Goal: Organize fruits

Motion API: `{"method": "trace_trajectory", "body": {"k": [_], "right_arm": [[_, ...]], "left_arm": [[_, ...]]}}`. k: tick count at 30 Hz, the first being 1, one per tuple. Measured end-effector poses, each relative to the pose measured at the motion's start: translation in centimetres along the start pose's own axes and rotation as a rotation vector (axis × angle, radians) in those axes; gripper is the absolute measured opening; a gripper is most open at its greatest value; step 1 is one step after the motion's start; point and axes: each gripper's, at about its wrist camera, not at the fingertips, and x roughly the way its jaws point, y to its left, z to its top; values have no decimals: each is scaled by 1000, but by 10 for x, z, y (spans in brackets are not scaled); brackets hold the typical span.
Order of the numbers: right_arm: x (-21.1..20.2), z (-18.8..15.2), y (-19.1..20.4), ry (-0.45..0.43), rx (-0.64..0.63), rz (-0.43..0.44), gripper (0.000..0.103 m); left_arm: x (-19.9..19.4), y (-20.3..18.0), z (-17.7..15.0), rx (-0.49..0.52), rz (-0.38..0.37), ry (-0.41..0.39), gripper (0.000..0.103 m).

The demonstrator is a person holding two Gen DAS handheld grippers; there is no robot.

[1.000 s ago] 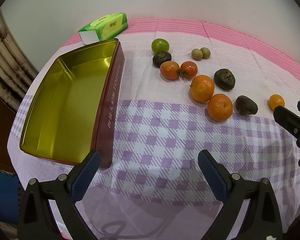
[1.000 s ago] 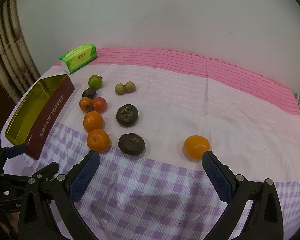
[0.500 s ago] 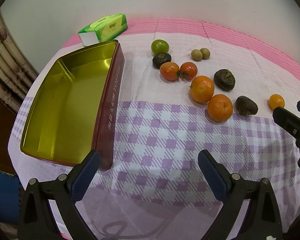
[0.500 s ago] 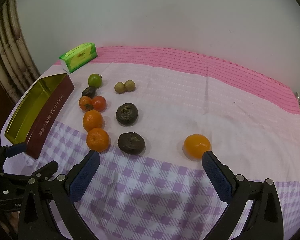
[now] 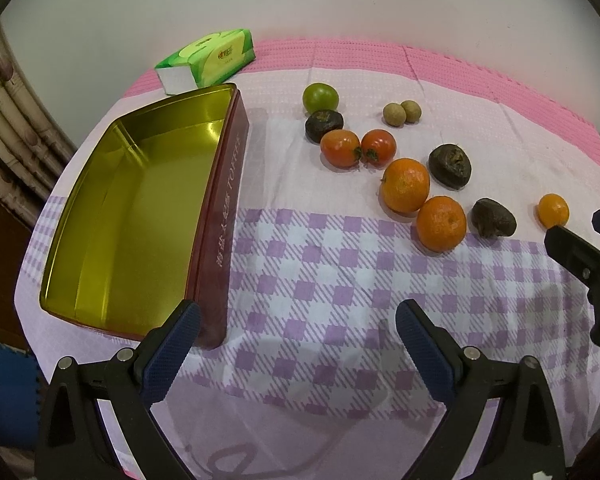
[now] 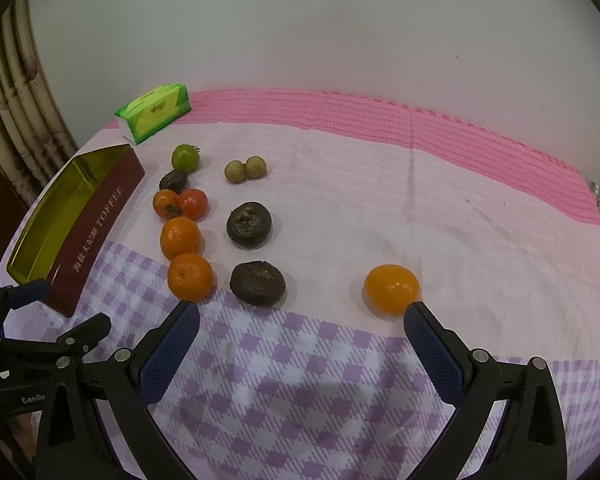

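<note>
Orange and alone, the small mandarin (image 6: 391, 289) lies just ahead of the right gripper (image 6: 300, 318), off its right fingertip; both grippers are released, the left gripper (image 5: 296, 318) farther away.

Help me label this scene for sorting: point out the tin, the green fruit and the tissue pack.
tin (image 5: 132, 216): left wrist view, on its bare gold floor.
green fruit (image 5: 320, 97): left wrist view, middle of its skin.
tissue pack (image 6: 158, 113): right wrist view, on its green top face.

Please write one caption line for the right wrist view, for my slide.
Open right hand-held gripper faces scattered fruit; lone orange by its right finger.
</note>
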Motion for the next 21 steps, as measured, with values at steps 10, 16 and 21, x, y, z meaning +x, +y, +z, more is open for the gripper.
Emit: {"method": "trace_trajectory", "body": {"k": [10,16,21], "right_arm": [[2,1,-6,-51,8,-23,101],[5,2,-12,-52,34,-12,101],[10,1,-16,-31,51,-7,101]], "left_arm": [[0,-6,5,14,-10,-8,97],[2,-10,9,24,-23,-2,97],[5,-14,10,37,-32,3,97]]}}
